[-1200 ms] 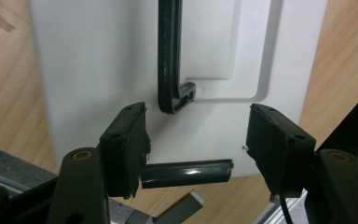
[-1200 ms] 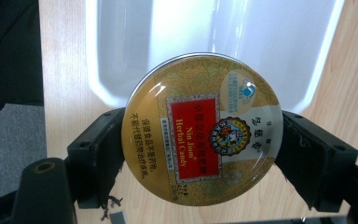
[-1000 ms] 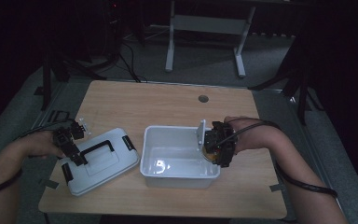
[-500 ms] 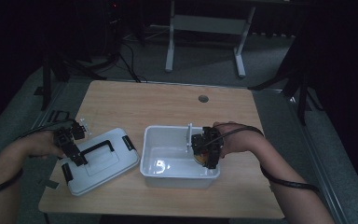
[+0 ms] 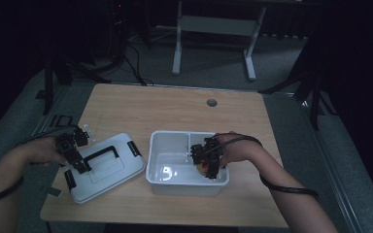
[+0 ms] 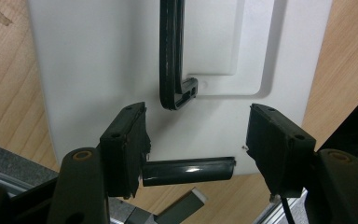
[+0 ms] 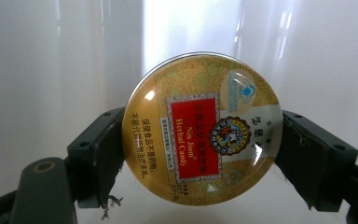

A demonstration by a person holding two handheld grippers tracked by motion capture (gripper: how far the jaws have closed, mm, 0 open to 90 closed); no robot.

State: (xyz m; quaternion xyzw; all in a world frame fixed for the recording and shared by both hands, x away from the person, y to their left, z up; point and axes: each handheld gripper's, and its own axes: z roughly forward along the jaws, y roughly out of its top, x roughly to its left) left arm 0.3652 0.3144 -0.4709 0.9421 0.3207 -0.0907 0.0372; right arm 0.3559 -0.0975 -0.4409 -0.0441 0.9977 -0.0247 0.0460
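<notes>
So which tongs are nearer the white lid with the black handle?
Left. The left tongs hover over the lid at its latch edge, jaws open. The right tongs are inside the white bin, holding a candy tin.

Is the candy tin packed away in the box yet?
Nearly. The lid is already off, lying on the table beside the white box. The right gripper is down inside the box, its jaws gripping the round candy tin. The left gripper hovers over the lid. Left: let go of the tin, then close the box.
</notes>
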